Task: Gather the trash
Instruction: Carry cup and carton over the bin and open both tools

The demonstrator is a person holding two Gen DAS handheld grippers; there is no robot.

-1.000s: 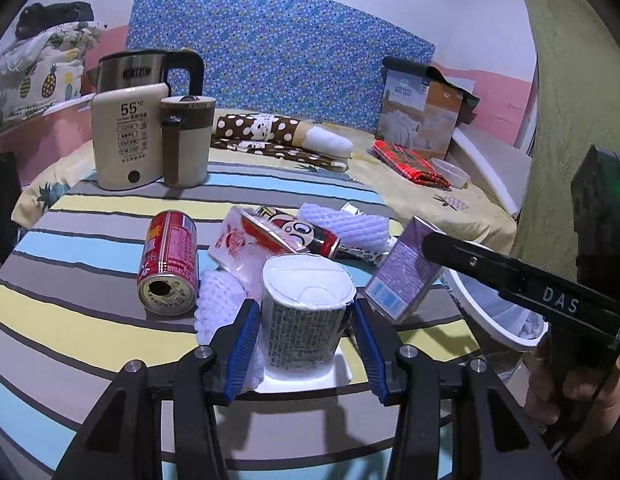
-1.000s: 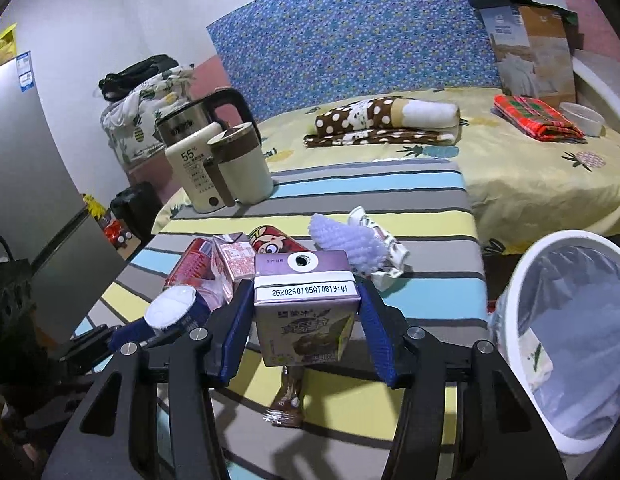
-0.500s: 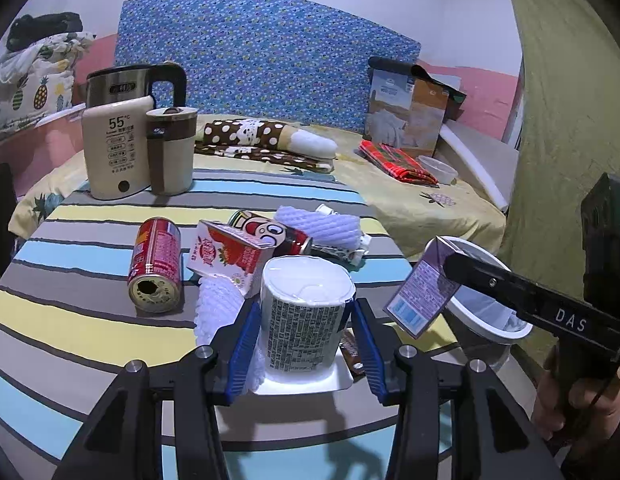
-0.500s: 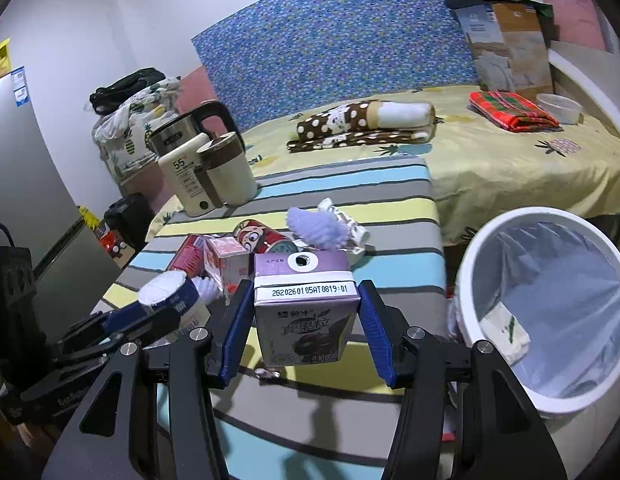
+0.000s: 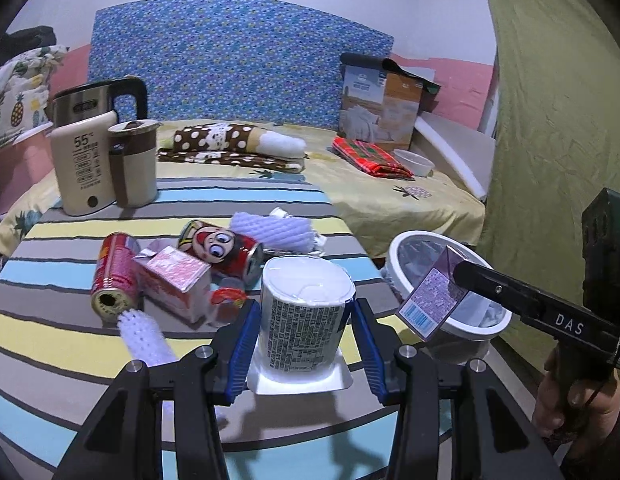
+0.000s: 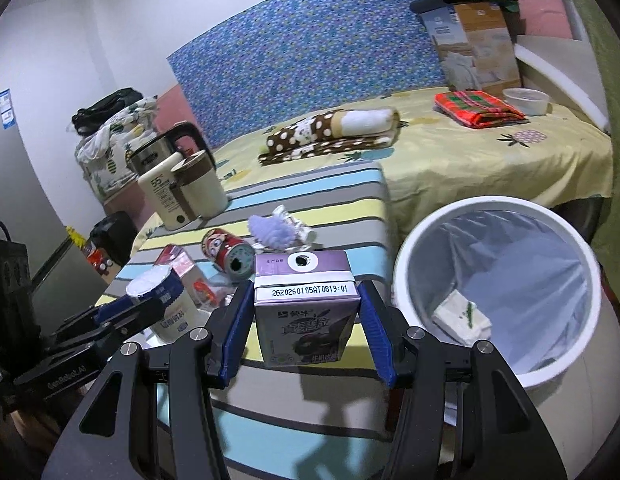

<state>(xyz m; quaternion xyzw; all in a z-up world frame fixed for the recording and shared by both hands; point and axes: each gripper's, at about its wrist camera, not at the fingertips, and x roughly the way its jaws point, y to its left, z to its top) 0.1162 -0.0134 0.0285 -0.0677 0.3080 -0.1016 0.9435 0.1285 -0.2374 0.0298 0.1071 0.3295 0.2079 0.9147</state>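
The left hand-held gripper (image 5: 306,344) pinches a white yogurt cup (image 5: 304,320); the right hand-held gripper (image 6: 306,328) pinches a purple milk carton (image 6: 306,312) beside the white trash bin (image 6: 405,280).

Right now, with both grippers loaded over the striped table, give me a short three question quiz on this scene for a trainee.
1. True or false: the right gripper holds a purple milk carton.
2. Multiple choice: what does the left gripper hold? A, a red can. B, a white lidded cup. C, a kettle.
3. Fill in: the white bin beside the table already holds one small white ____.

Key:
1. True; the blue pads press on both its sides.
2. B; the red cans lie on the striped table.
3. Carton, lying on the liner in the right wrist view.
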